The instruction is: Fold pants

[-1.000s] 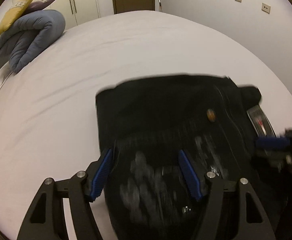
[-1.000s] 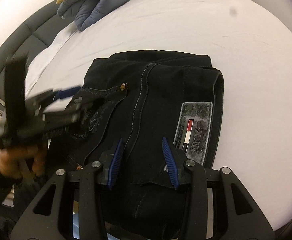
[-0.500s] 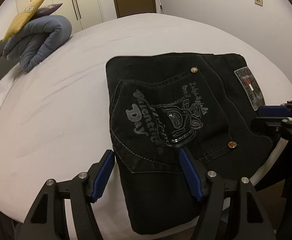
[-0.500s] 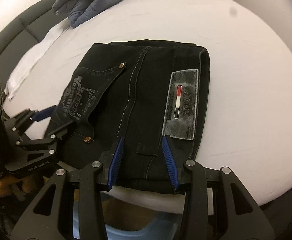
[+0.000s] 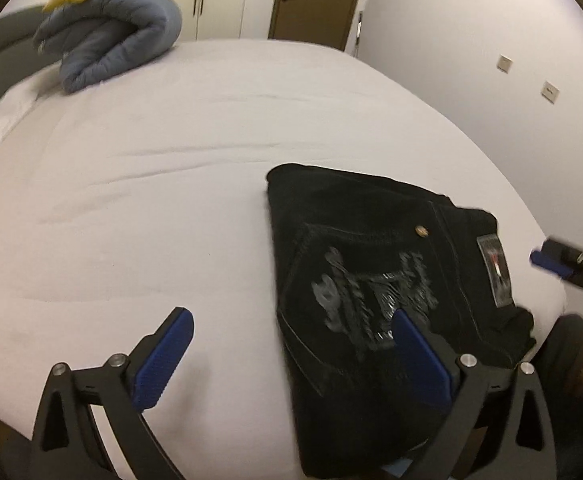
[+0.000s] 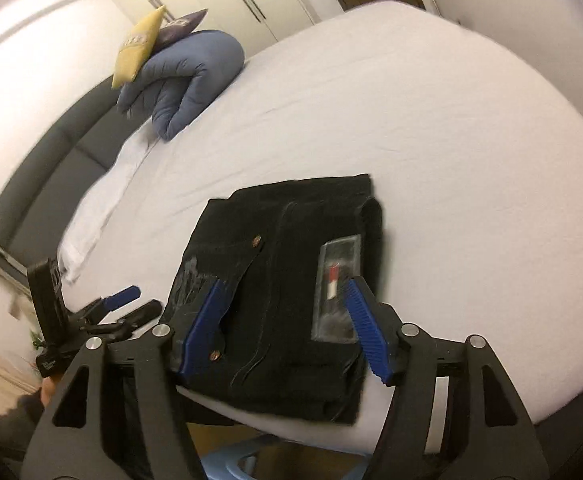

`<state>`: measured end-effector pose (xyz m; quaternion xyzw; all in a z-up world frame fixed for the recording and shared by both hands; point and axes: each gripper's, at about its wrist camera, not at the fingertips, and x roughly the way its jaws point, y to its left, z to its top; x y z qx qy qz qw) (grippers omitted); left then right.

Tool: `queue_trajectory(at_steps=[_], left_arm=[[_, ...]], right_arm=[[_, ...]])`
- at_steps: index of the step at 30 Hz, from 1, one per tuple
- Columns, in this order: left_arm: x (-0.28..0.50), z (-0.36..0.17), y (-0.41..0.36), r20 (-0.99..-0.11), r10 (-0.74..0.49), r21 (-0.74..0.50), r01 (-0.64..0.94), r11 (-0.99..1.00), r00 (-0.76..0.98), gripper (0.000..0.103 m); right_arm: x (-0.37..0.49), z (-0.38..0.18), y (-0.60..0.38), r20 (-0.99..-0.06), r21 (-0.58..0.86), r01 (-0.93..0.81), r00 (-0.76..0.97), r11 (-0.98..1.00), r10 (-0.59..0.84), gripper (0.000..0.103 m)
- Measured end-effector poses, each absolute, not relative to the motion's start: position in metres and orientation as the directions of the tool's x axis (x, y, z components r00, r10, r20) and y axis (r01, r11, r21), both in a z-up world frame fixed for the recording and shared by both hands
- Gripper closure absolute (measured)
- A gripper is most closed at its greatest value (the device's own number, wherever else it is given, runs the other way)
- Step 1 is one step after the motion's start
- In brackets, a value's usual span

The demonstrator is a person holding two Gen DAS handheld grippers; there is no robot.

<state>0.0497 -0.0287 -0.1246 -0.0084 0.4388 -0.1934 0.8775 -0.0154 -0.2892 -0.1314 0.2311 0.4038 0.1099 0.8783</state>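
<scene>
— Black denim, folded into a thick square: the pants [image 6: 287,292] sit right at the near edge of the bed [image 5: 179,152], back pocket print and waistband patch [image 6: 337,284] facing up.

— Looks finished to me. So what could spoil it?

— That edge. The near end of the bundle seems to hang a little past the mattress, so a careless brush from either tool could drag it off, and I'd guess the layers would spill open on the way down.

— Are the tools touching it?

— Not that I can see. The left gripper [image 5: 291,356] hovers low over the sheet, jaws spread wide and holding nothing; one blue pad [image 5: 161,360] is over bare white sheet, the other in front of the pocket print. It's angled across the bed, off to the bundle's left side.

— And the other one?

— The right gripper [image 6: 287,328] sits above the near edge, pointing up the bed toward the blue duvet [image 6: 183,76] and the yellow pillow [image 6: 135,48]. Its jaws are parted too, empty, framing the patch and the pocket seam. From the left view it's well off to the right, past the mattress corner.

— Anything else to worry about?

— Thick denim may spring back; the top layer could lift if nobody presses it flat.
</scene>
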Motion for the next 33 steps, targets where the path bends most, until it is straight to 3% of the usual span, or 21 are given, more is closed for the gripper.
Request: queue_trajectory(at_steps=[4, 8, 15, 18, 20, 21, 24, 26, 29, 33], left_arm=[[0.082, -0.143, -0.025, -0.822, -0.356, -0.236, 0.302, 0.923, 0.444, 0.002], [0.105, -0.161, -0.030, -0.850, -0.396, -0.300, 0.299, 0.906, 0.347, 0.002], [0.119, -0.168, -0.049, -0.875, -0.400, -0.300, 0.340, 0.891, 0.274, 0.004], [0.121, -0.166, -0.057, -0.882, -0.400, -0.296, 0.368, 0.882, 0.251, 0.023], [0.120, -0.164, -0.064, -0.882, -0.417, -0.314, 0.386, 0.868, 0.221, 0.045], [0.120, -0.164, -0.065, -0.878, -0.430, -0.331, 0.386, 0.861, 0.209, 0.051], [0.119, -0.162, -0.068, -0.880, -0.427, -0.334, 0.371, 0.867, 0.206, 0.056], [0.119, -0.159, -0.066, -0.872, -0.440, -0.349, 0.356, 0.867, 0.215, 0.067], [0.116, -0.151, -0.067, -0.859, -0.459, -0.369, 0.349, 0.862, 0.226, 0.074], [0.113, -0.138, -0.073, -0.851, -0.462, -0.362, 0.359, 0.860, 0.250, 0.080]], right_arm=[[0.016, -0.162, -0.326, -0.686, 0.593, 0.117, 0.591, 0.797, 0.424, 0.041], [0.042, -0.200, -0.350, -0.657, 0.701, 0.207, 0.558, 0.682, 0.507, 0.041], [0.082, -0.225, -0.324, -0.637, 0.736, 0.166, 0.501, 0.657, 0.586, 0.050], [0.095, -0.237, -0.318, -0.633, 0.747, 0.179, 0.486, 0.641, 0.603, 0.069], [0.098, -0.241, -0.317, -0.625, 0.758, 0.193, 0.488, 0.623, 0.609, 0.071], [0.101, -0.241, -0.315, -0.631, 0.752, 0.190, 0.487, 0.631, 0.604, 0.073], [0.103, -0.237, -0.307, -0.662, 0.712, 0.173, 0.491, 0.681, 0.567, 0.077], [0.101, -0.229, -0.298, -0.684, 0.679, 0.163, 0.495, 0.715, 0.536, 0.079], [0.096, -0.212, -0.289, -0.721, 0.612, 0.138, 0.503, 0.778, 0.478, 0.083], [0.093, -0.183, -0.275, -0.730, 0.547, 0.080, 0.534, 0.833, 0.427, 0.088]])
